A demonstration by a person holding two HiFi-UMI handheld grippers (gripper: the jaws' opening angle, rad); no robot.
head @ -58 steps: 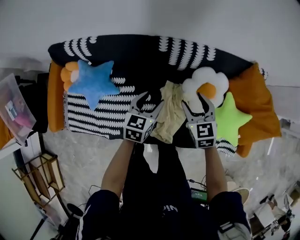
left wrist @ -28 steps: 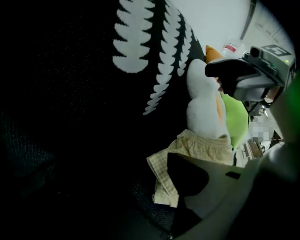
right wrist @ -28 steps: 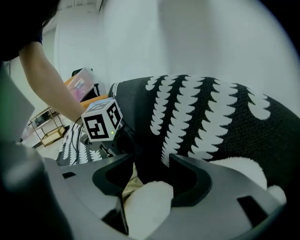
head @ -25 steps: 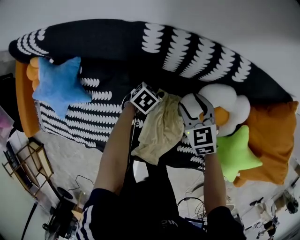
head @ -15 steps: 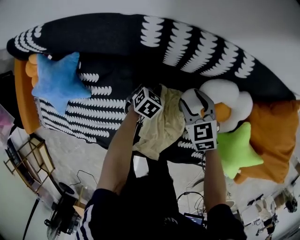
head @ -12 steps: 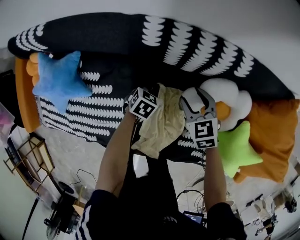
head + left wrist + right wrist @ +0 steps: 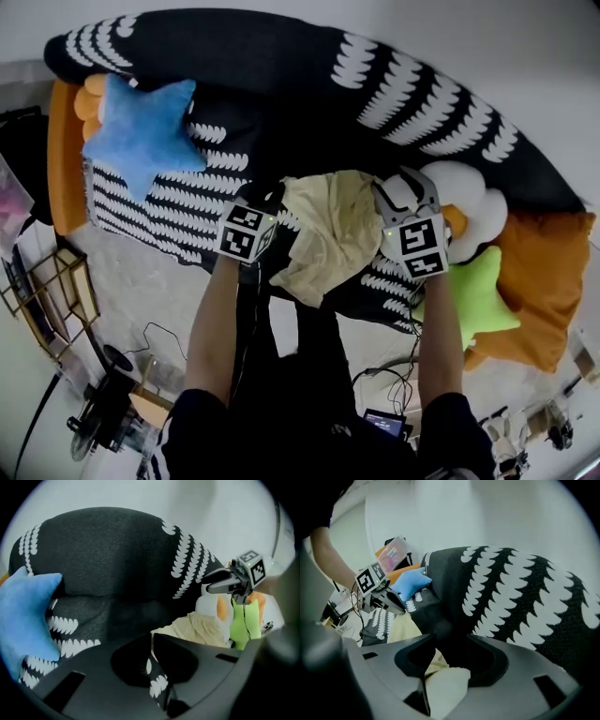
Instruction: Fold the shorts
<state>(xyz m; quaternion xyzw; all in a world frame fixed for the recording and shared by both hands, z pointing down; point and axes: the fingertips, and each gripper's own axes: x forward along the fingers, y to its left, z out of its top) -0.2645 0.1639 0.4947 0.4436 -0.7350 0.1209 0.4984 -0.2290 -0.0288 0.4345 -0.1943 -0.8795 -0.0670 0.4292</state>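
Two grippers, one pair of shorts. Only the head view takes in the whole black sofa with white scallop print point(image 7: 281, 66), with bare seat running left to the blue star-shaped cushion point(image 7: 141, 131). The pale yellow cloth shorts point(image 7: 333, 225) sit mid-frame, lower end reaching the seat's front edge. The left gripper point(image 7: 270, 199) angles down, and its own view shows it pinching a thin hem. The right gripper point(image 7: 396, 187), tilted down too, has just been closing on a fat bunch.

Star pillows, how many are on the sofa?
2. The blue star pillow lies at the left end of the sofa; the green star pillow lies at the right end, beside the white flower pillow. None seems hidden.
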